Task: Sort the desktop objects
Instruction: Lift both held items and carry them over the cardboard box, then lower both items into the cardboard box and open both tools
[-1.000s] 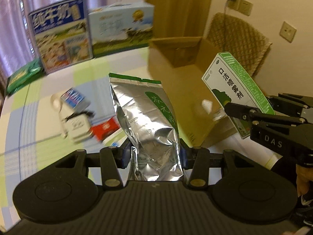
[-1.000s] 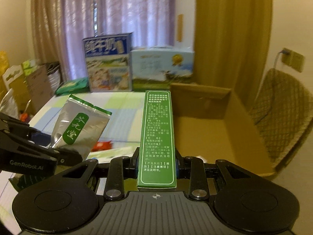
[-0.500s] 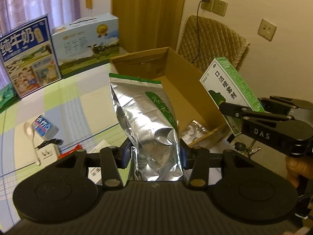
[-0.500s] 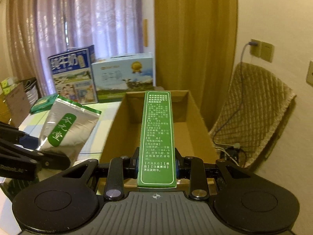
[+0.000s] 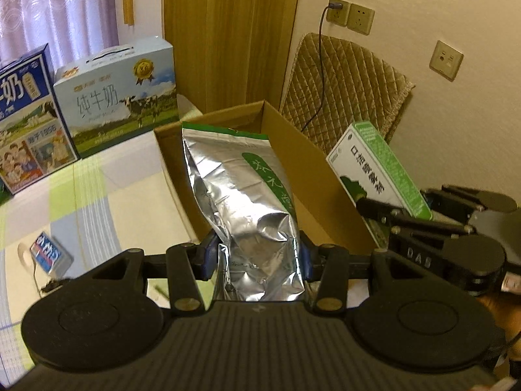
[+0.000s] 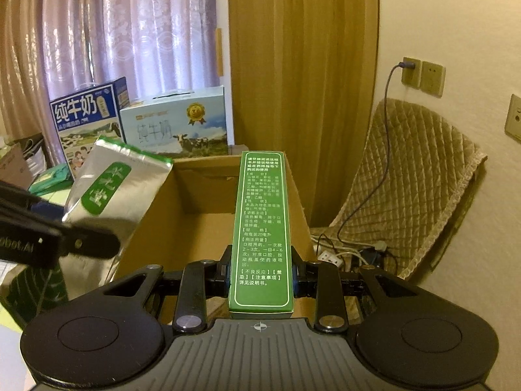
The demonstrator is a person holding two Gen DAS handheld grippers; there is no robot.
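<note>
My left gripper [image 5: 257, 257] is shut on a silver foil pouch [image 5: 241, 202] with a green label, held upright in front of the open cardboard box [image 5: 312, 163]. A green and white medicine carton [image 6: 262, 228] stands clamped in my right gripper [image 6: 260, 273], pointing over the same cardboard box [image 6: 208, 228]. In the left wrist view the carton [image 5: 377, 169] and the right gripper [image 5: 390, 211] hang at the box's right side. The right wrist view shows the pouch [image 6: 110, 202] and the left gripper's fingers [image 6: 88, 241] at the box's left wall.
Two milk cartons [image 5: 117, 94] [image 5: 26, 117] stand at the back of the checked tablecloth [image 5: 97, 195]. A small blue packet [image 5: 49, 252] and a white spoon lie at the left. A quilted chair [image 6: 410, 176] and wall sockets with a cable [image 6: 407, 68] are to the right.
Both grippers have swung right and forward with their loads. The box now sits straight ahead and closer, and the table items have slid off to the left.
</note>
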